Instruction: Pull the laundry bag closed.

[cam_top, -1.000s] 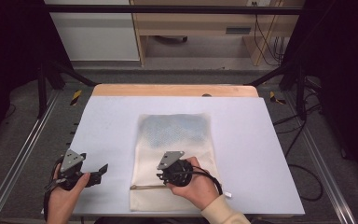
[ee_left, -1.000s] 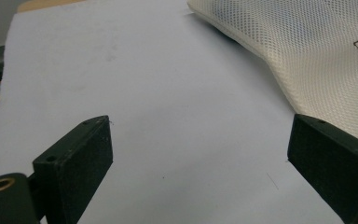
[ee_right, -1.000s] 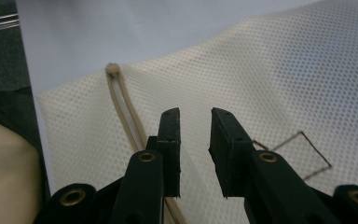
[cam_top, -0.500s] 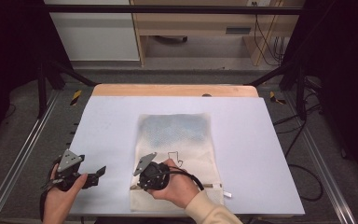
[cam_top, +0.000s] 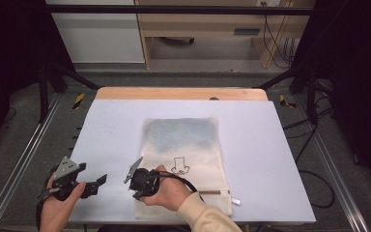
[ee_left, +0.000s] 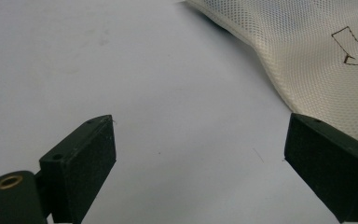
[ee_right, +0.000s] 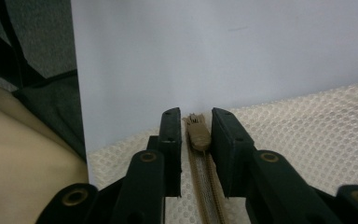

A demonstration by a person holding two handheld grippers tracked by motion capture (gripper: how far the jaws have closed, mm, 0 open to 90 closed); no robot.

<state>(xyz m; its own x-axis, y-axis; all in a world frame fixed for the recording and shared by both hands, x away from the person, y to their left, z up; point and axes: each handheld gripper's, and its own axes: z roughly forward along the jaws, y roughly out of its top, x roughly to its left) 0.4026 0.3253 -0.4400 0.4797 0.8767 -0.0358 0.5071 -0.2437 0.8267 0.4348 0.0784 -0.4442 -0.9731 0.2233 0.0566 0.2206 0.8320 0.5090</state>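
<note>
— Right gripper [ee_right: 196,135] first: what has it got?

— Nearly closed. I have its jaws either side of the tan zipper pull [ee_right: 198,133] at the end of the zipper [ee_right: 209,191]; a slight gap shows on each side, so I cannot tell if it is truly clamped.

— And the mesh bag [cam_top: 186,145]?

— Flat on the white table [cam_top: 270,145], zipper edge nearest me.

— Left gripper [cam_top: 94,183]?

— Jaws wide apart, nothing between them, just beside the bag's left edge.
</note>
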